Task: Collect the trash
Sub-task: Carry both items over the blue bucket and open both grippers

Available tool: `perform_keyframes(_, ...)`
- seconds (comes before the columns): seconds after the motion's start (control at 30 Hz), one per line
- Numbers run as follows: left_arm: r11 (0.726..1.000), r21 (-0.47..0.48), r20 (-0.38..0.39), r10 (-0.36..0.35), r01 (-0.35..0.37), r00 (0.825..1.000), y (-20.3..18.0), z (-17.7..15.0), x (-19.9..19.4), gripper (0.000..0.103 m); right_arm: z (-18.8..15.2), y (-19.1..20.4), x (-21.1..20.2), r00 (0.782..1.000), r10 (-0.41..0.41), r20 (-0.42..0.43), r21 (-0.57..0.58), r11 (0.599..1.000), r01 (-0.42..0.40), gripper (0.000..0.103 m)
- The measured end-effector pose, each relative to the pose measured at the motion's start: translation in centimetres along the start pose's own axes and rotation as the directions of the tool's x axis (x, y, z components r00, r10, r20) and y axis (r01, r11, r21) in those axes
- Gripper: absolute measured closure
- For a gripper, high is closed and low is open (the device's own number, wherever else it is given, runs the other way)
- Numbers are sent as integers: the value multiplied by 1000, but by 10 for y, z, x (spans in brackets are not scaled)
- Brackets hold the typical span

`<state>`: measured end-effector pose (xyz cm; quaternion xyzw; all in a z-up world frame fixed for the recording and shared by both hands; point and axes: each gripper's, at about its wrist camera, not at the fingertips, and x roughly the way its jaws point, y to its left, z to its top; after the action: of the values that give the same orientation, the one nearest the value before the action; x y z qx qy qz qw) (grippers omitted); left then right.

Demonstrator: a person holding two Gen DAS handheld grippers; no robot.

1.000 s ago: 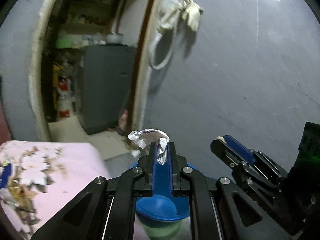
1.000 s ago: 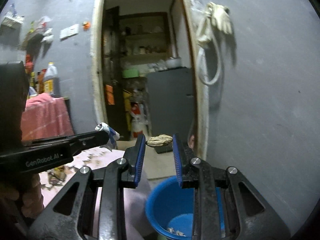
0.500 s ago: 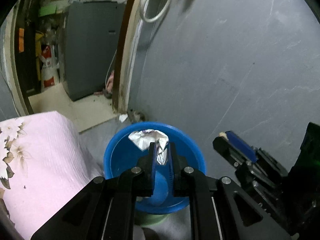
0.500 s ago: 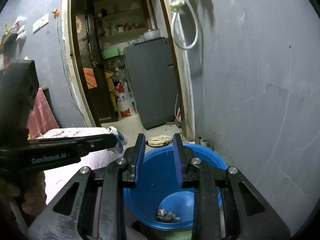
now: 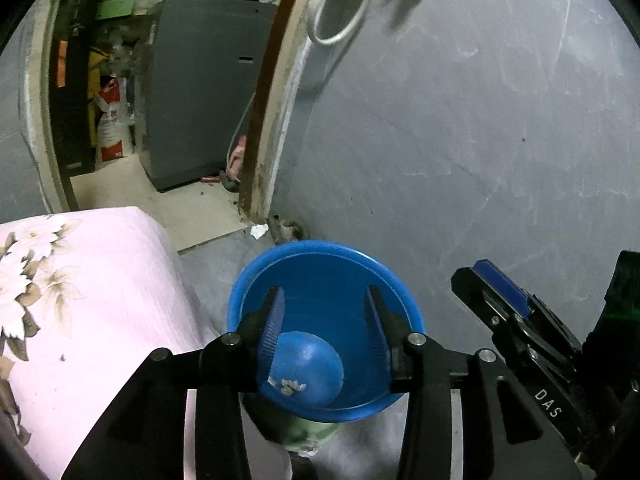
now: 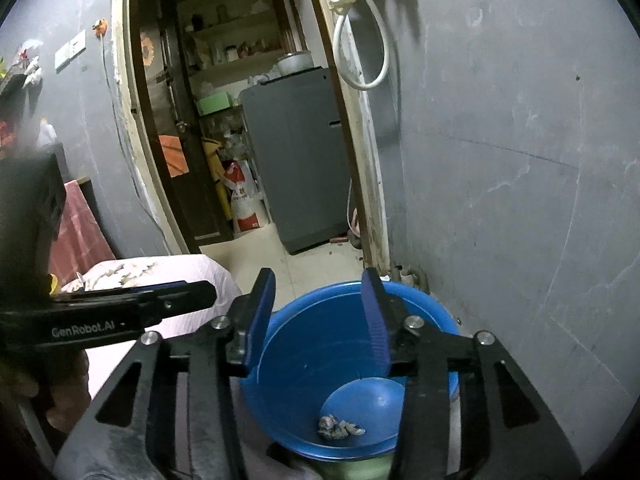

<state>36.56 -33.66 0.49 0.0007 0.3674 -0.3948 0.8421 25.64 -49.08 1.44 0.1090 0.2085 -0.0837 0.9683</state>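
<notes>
Drop-off step of the trash run. Both grippers hang over the blue basin [image 5: 394,300], which sits on a green base on the floor by the grey wall [image 5: 460,140], just beside the bed [image 5: 92,300].

Left gripper [image 5: 325,322]: jaws have just been opening, now apart, nothing between them. Right gripper [image 6: 319,322]: jaws have just been opening too, now wide apart and empty.

Crumpled trash [image 6: 340,428] lies at the bottom of the basin, small pale scraps; in the left wrist view the same scraps [image 5: 287,386] show partly behind the left finger.

Judgement: release looks done for both. Next move calls for lifting both grippers clear of the basin rim and going to look for more trash; jaws can stay apart.

Hard to tell:
- how many pieces are in the basin, scraps too small and clumped
- whether more trash is left on the bed, most of it is cut off
- basin base mostly hidden under the gripper bodies
- a small white bit [image 5: 259,231] on the floor near the door frame, unclear what it is
</notes>
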Motion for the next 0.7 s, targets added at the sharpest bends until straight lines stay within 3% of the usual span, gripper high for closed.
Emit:
perform_keyframes(0.2,999,-23,110,30,-28,993,4,-2,-44,53,7,14,-18,999,16,41,-10,1000,-16,21)
perform_keyframes(0.37,996,-57,223,75,-64,972,10,-8,-86,37,15,31,-39,995,35,94,-28,999,-32,10)
perform_keyframes(0.47,992,-67,290,119,-104,950,13,-13,-114,24,19,41,-51,991,46,125,-37,998,-42,2)
perform_keyframes(0.6,981,-93,368,191,-168,910,21,-22,-154,9,24,59,-68,983,69,168,-51,997,-62,0)
perform_keyframes(0.7,971,-119,407,237,-206,882,28,-30,-182,6,26,72,-81,976,89,198,-56,995,-80,0)
